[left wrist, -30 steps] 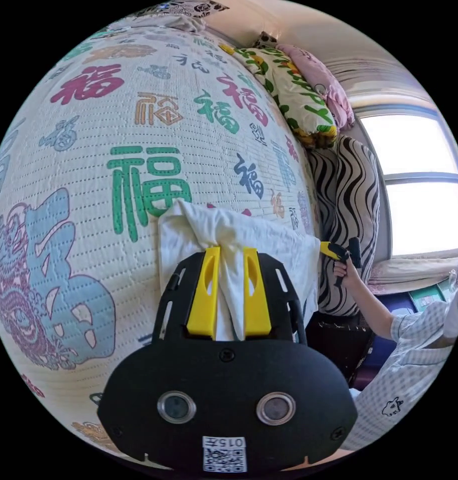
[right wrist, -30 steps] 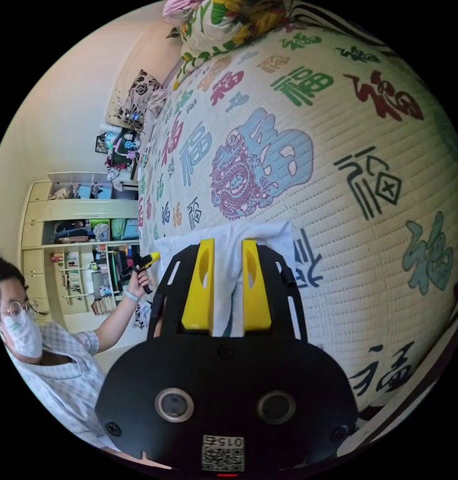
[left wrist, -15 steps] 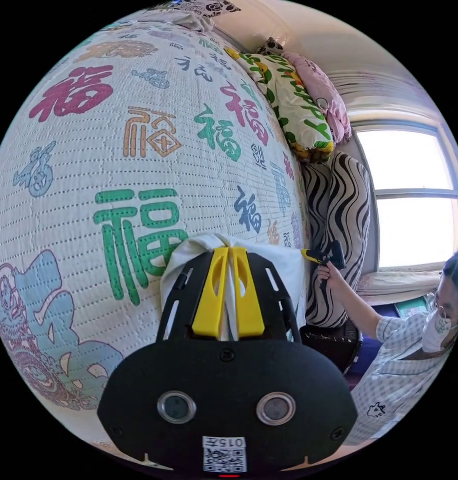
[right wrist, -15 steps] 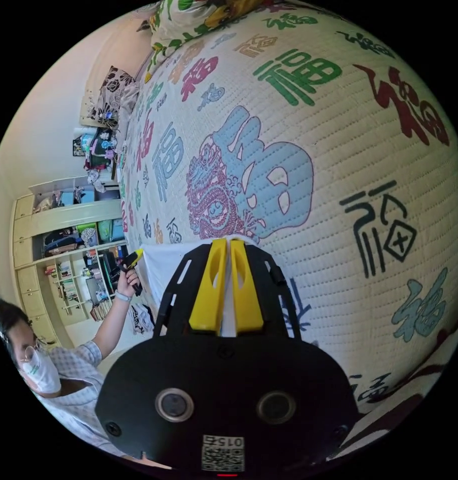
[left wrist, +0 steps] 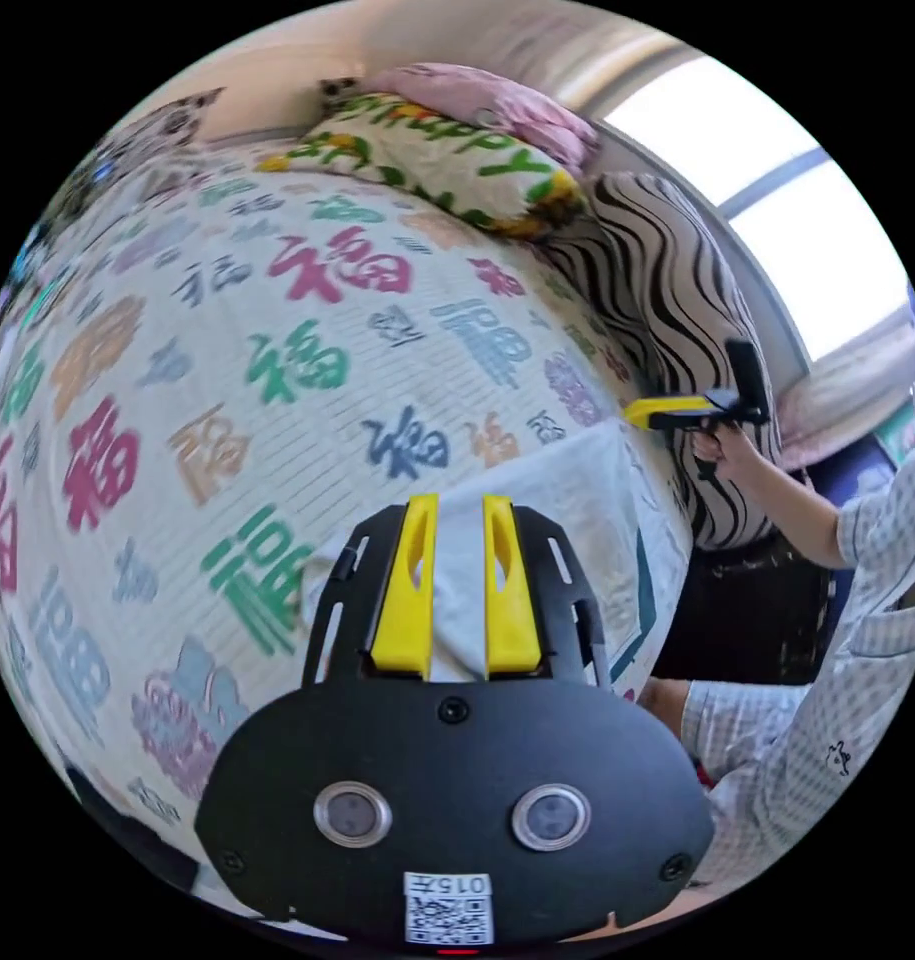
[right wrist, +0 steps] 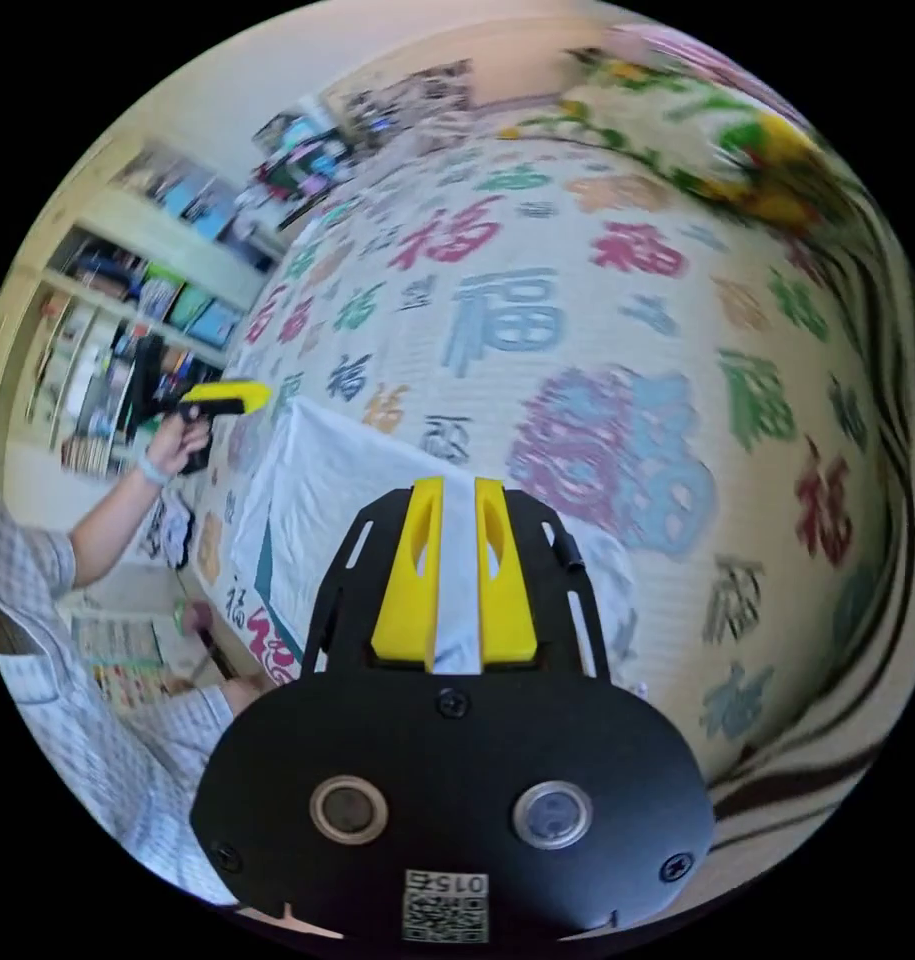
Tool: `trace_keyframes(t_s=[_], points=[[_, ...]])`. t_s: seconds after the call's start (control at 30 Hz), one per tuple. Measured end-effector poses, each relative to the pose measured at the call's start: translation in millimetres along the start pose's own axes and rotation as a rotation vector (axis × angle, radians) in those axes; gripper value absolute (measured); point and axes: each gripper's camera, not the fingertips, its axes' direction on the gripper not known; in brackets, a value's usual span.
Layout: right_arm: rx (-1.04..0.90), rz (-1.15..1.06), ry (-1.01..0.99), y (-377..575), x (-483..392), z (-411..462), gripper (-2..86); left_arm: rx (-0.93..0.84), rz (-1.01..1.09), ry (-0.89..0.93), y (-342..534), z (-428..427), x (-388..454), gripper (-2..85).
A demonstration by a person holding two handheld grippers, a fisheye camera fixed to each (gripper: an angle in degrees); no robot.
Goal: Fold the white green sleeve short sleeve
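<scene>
Now my left gripper (left wrist: pixel 455 500), yellow jaws parted with nothing pinched, hovers over the white short-sleeve shirt with green trim (left wrist: pixel 577 500) lying flat at the edge of the cream quilted bedspread printed with coloured characters (left wrist: pixel 277 330). Likewise my right gripper (right wrist: pixel 459 485) stands apart, seemingly gripping nothing, though that view is blurred.

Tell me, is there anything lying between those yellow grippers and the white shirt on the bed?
Nothing visible. The white shirt lies flat on the patterned bedspread, directly beyond the open left gripper and the open right gripper, with only bare cloth between. The pillows sit far off at the bed's head.
</scene>
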Motion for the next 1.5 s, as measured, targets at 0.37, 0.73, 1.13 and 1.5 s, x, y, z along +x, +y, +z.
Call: trace_keyframes(t_s=[0.37,0.73,1.13,1.5], points=[[-0.537,-0.59,-0.062,-178,-127,168,6.6,-0.516,0.523,0.168,-102,142,70,5.3],[-0.729,-0.538,-0.144,-210,-80,179,4.6,-0.625,0.423,0.294,-84,117,16,0.1],[-0.753,-0.391,0.109,-194,-72,164,-0.2,-0.619,0.343,0.182,-54,47,-9,-0.4],[-0.409,-0.346,0.007,-253,-243,137,5.3,-0.22,-0.371,0.029,169,-105,-4,7.2]])
